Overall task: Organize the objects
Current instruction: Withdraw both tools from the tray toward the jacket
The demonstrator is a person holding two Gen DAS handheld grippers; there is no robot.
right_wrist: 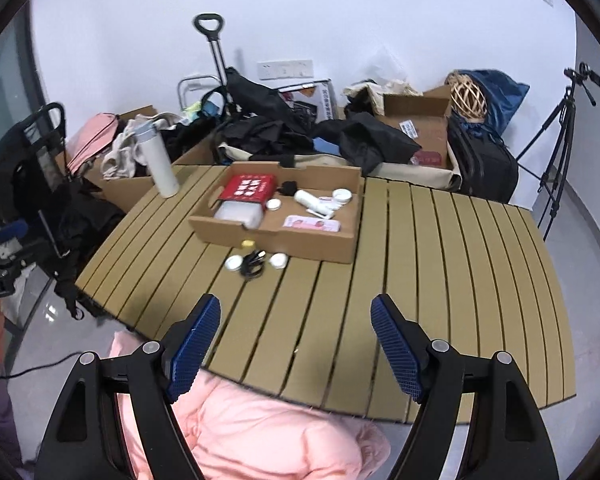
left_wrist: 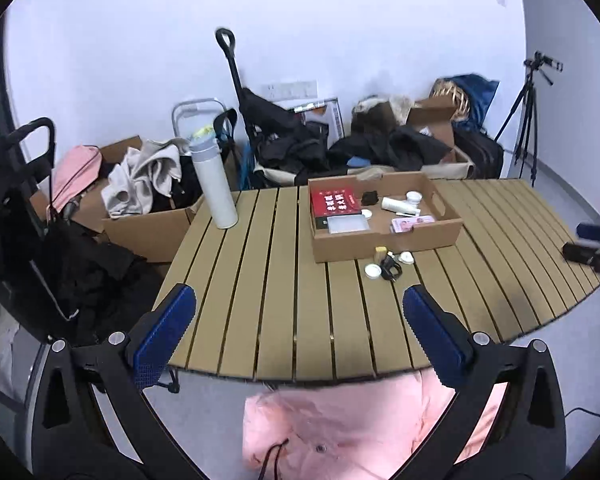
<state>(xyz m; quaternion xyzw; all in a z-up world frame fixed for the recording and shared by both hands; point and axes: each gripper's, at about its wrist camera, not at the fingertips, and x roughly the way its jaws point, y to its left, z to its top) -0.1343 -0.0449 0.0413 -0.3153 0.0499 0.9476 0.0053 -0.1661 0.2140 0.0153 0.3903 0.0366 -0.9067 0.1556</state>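
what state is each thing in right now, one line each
left gripper: jaws open, empty
right gripper: jaws open, empty
cardboard tray: open-topped, on the table, partly filled
white bottle: upright, cap on
red box: lying flat in the tray
white tube: lying on its side in the tray
small white jar: on the table, outside the tray

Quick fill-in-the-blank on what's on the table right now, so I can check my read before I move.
1. The red box lies inside the ____ tray.
2. The tall white bottle stands ____ on the table, outside the tray.
3. Both the left gripper and right gripper are ____ and hold nothing.
4. The small white lid lies ____ the tray.

Missing words: cardboard; upright; open; outside
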